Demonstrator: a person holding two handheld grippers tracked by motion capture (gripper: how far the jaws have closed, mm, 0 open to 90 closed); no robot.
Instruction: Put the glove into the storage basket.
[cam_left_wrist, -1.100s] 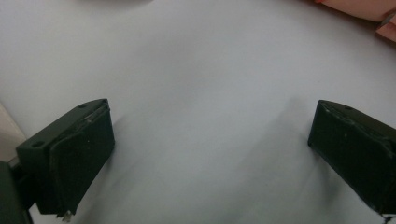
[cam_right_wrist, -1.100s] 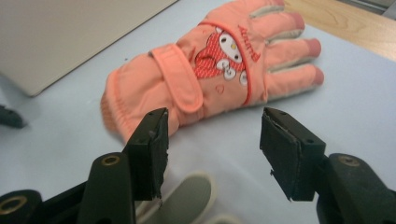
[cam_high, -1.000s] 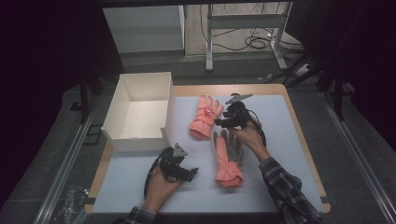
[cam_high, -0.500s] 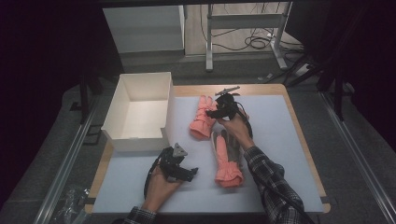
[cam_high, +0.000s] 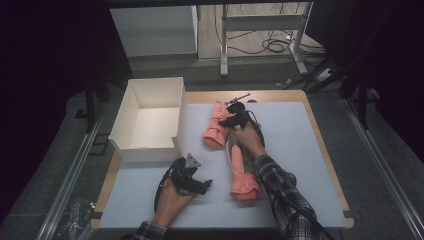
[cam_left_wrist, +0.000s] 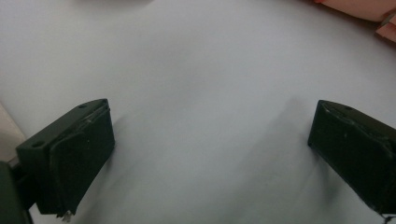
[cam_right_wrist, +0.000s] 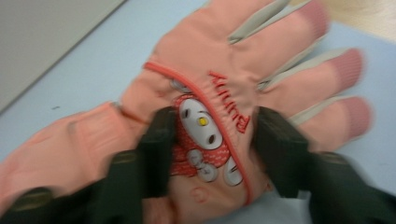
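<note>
Two pink gloves lie on the pale mat. The far glove (cam_high: 216, 127) lies just right of the white box; the near glove (cam_high: 241, 172) lies under the person's right forearm. My right gripper (cam_high: 231, 120) is down on the far glove. In the right gripper view this glove (cam_right_wrist: 205, 70) shows a cartoon patch and red lettering. The right gripper (cam_right_wrist: 212, 135) has just been closing, and its jaws pinch the glove's back from both sides, with the fabric bunched between them. My left gripper (cam_high: 197, 184) rests near the front of the mat. In its own view it (cam_left_wrist: 210, 154) stands open over bare mat.
An open white box (cam_high: 150, 117) stands at the mat's left rear, close to the far glove. The pale mat (cam_high: 300, 150) stretches bare to the right. The wooden table edge runs around it. A pink glove edge (cam_left_wrist: 369, 7) shows at the top right of the left gripper view.
The right gripper has moved left and down from above the near glove onto the far glove, and its jaws have narrowed. The left hand has stayed put.
</note>
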